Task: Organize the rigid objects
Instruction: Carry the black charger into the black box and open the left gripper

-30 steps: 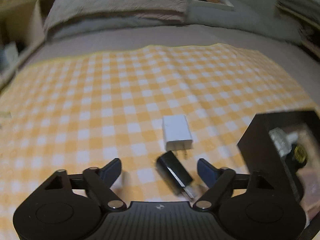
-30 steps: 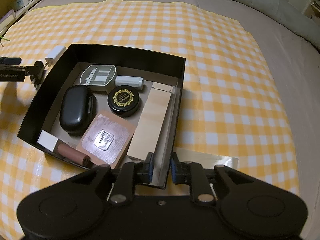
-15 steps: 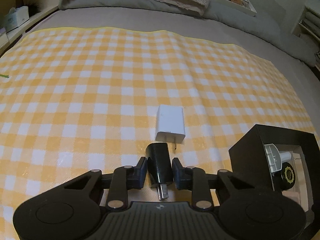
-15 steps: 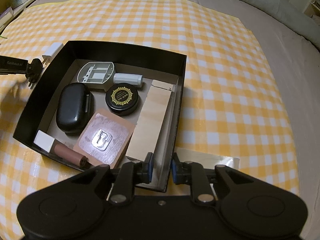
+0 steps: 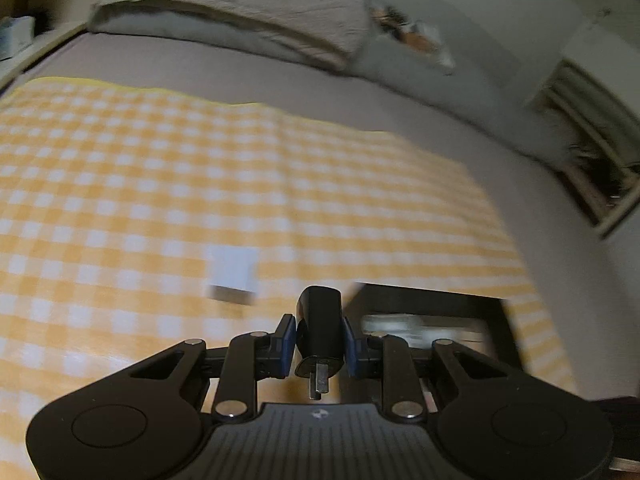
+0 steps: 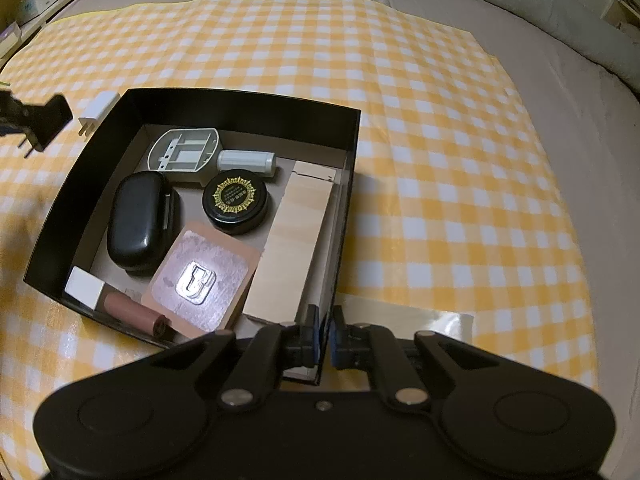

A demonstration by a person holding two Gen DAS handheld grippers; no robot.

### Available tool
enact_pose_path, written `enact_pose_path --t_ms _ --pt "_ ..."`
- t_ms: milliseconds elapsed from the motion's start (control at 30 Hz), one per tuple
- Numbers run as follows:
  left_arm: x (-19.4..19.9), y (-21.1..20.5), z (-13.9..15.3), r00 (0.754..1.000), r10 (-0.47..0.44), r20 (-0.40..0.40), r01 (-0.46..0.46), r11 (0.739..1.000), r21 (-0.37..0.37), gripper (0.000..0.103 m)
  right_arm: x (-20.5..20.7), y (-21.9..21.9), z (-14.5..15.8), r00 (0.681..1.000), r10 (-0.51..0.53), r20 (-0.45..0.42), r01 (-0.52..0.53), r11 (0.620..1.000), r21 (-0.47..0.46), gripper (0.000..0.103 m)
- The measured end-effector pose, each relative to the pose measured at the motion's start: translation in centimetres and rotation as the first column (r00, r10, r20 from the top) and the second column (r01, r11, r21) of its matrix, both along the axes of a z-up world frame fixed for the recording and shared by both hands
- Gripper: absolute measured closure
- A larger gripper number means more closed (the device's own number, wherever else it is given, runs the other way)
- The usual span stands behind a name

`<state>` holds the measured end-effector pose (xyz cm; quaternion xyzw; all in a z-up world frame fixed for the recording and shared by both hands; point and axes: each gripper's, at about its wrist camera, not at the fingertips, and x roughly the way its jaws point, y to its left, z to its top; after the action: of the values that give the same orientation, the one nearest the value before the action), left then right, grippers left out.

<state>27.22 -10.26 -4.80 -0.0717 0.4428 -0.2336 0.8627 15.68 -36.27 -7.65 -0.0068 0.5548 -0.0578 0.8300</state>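
My left gripper (image 5: 319, 338) is shut on a black plug adapter (image 5: 320, 326), held above the checked cloth with its prongs pointing back at the camera; it also shows at the left edge of the right wrist view (image 6: 46, 124). A white plug adapter (image 5: 234, 274) lies on the cloth, just outside the box's far left corner (image 6: 98, 114). My right gripper (image 6: 325, 340) is shut on the near right wall of the black box (image 6: 248, 104). The box holds a black case (image 6: 138, 222), a round black tin (image 6: 236, 202), a wooden block (image 6: 296, 240) and several other items.
The yellow checked cloth (image 6: 440, 140) covers a grey bed. Pillows (image 5: 240, 12) lie at the far end. A shelf with tissue boxes (image 6: 38, 0) stands at the left, and a bedside unit (image 5: 592, 168) at the right.
My left gripper shut on the black adapter, lifted it off the cloth and moved it right toward the box. My right gripper kept hold of the box wall.
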Motion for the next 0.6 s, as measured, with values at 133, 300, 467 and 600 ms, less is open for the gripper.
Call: enact_pose_path --t_ms 133,300,467,600 --pt "-2.7 -2.0 0.9 0.998 -0.065 -0.020 0.064 0.997 -0.031 0.077 0.0 0.0 0.0 1.000 0.003 0.001 -0.003 1.000 -0.003 0.097" --pt "-5.1 -3.7 0.0 0.996 -0.069 -0.058 0.070 0.997 0.022 0.077 0.0 0.0 0.0 1.000 0.003 0.001 -0.003 1.000 -0.005 0.097" --pt "-6.2 -4.5 -0.8 0.997 -0.058 -0.057 0.063 0.993 0.095 0.077 0.0 -0.1 -0.1 1.000 0.006 0.000 -0.006 1.000 -0.009 0.097" --pt "-6.6 -4.9 -1.2 0.998 -0.041 -0.041 0.046 0.991 0.127 0.077 -0.1 0.1 0.0 1.000 0.006 -0.001 -0.006 1.000 -0.010 0.097"
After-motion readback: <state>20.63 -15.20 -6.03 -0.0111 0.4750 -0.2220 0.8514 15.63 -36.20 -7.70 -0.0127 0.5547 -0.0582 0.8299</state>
